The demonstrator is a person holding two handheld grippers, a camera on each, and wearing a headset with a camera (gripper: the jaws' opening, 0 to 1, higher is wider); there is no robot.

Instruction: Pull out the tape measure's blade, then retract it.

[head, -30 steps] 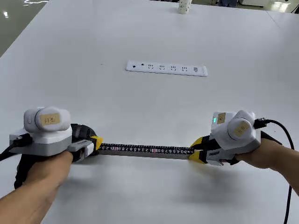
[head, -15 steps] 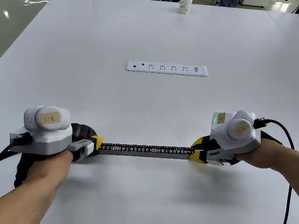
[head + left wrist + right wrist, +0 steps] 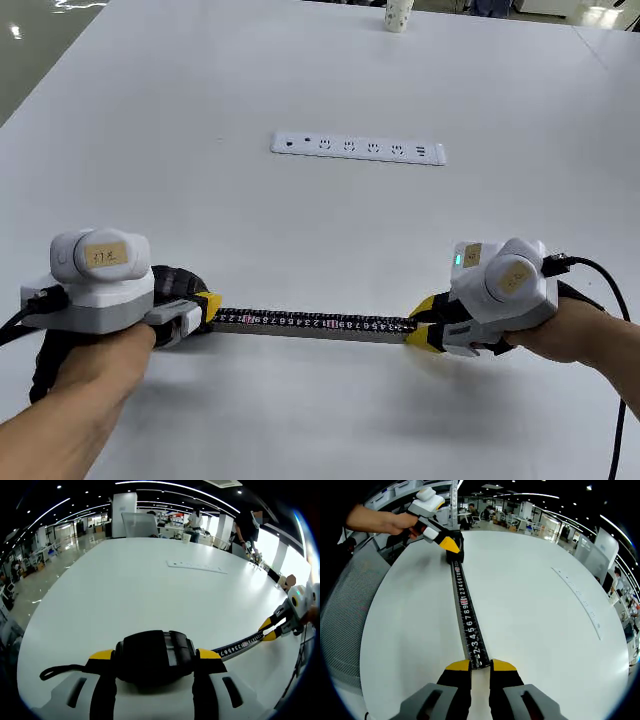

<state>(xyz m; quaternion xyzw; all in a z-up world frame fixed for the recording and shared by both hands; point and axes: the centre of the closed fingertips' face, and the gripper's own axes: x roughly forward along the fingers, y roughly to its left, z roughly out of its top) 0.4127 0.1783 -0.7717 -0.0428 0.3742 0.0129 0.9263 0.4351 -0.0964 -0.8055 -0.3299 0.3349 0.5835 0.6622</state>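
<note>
The black tape measure case (image 3: 154,655) sits clamped between the yellow-tipped jaws of my left gripper (image 3: 203,306), low on the left of the head view. Its dark numbered blade (image 3: 310,322) stretches rightwards just above the white table to my right gripper (image 3: 420,322), which is shut on the blade's end. In the right gripper view the blade (image 3: 468,622) runs away from my right gripper (image 3: 480,666) to the case (image 3: 455,555) held by the left gripper. From the left gripper view, the blade (image 3: 240,646) leads off to the right gripper (image 3: 272,628).
A white power strip (image 3: 357,148) lies flat at mid-table, well beyond the blade. A paper cup (image 3: 398,14) stands at the table's far edge. A black cable (image 3: 615,300) trails from the right gripper. People and desks show in the background of the left gripper view.
</note>
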